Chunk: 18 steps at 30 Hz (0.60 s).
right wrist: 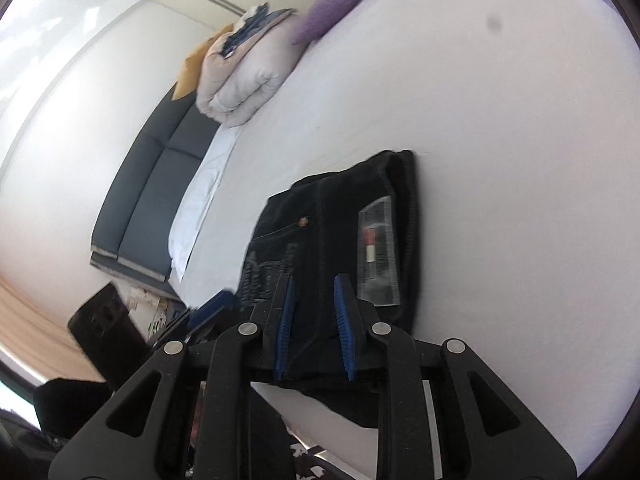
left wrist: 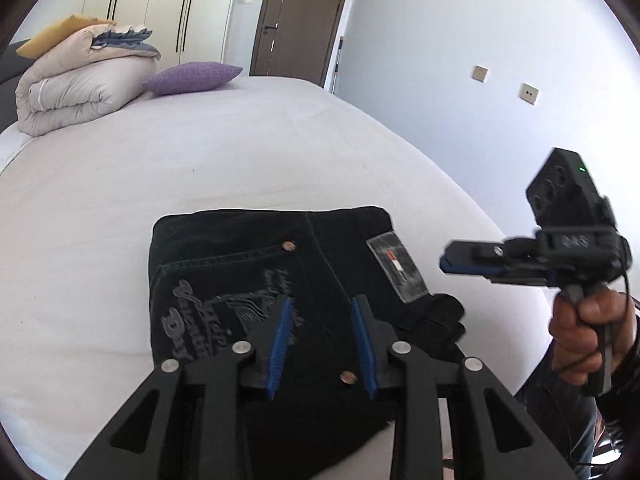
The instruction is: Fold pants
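One pants (left wrist: 280, 280) lies folded into a dark square on the bed (left wrist: 200, 168), with two rivets and one patch showing. Left gripper (left wrist: 322, 344) and right gripper (right wrist: 314, 320) both stand apart, empty.

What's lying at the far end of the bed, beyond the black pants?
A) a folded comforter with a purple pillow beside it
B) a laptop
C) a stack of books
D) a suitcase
A: in the left wrist view, past the folded black pants, a rolled beige comforter sits on the white bed with a purple pillow right next to it.
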{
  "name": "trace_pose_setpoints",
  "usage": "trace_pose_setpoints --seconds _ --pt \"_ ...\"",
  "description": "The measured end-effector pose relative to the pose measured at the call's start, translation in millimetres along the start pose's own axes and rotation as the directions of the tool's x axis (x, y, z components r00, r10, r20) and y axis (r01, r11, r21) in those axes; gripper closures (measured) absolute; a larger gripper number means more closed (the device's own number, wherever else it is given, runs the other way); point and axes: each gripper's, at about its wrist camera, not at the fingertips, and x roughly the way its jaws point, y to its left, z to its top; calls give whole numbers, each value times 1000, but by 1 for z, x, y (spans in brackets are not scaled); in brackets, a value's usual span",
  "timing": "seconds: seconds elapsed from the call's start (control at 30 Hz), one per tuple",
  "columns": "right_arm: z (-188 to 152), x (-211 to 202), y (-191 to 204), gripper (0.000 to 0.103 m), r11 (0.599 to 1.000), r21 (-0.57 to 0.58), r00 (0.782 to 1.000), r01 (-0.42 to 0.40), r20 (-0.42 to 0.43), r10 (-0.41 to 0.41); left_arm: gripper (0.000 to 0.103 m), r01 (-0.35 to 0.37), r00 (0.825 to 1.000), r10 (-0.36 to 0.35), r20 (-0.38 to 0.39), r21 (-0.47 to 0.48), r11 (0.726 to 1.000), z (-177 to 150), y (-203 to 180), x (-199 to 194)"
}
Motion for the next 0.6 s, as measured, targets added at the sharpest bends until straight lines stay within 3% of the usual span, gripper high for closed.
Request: trace_pose_setpoints --seconds 0.03,0.1,0.2,0.33,0.6 --pt "-2 9 8 83 1000 -24 1000 -4 -25 4 79 -5 1000 4 -29 -16 1000 5 11 11" --pt "-9 30 9 83 999 -21 996 28 -80 -29 80 -25 995 22 -97 -33 999 9 28 32" --pt "-28 47 -12 87 996 41 989 76 -127 -71 82 -70 982 64 -175 -28 997 -8 36 49" --pt "-49 35 -26 89 998 56 998 10 -69 -6 82 -99 984 89 -152 -60 993 -30 33 41" --pt "-68 24 -15 89 999 -19 999 43 -8 -43 82 -141 978 130 -162 -56 988 -34 24 36"
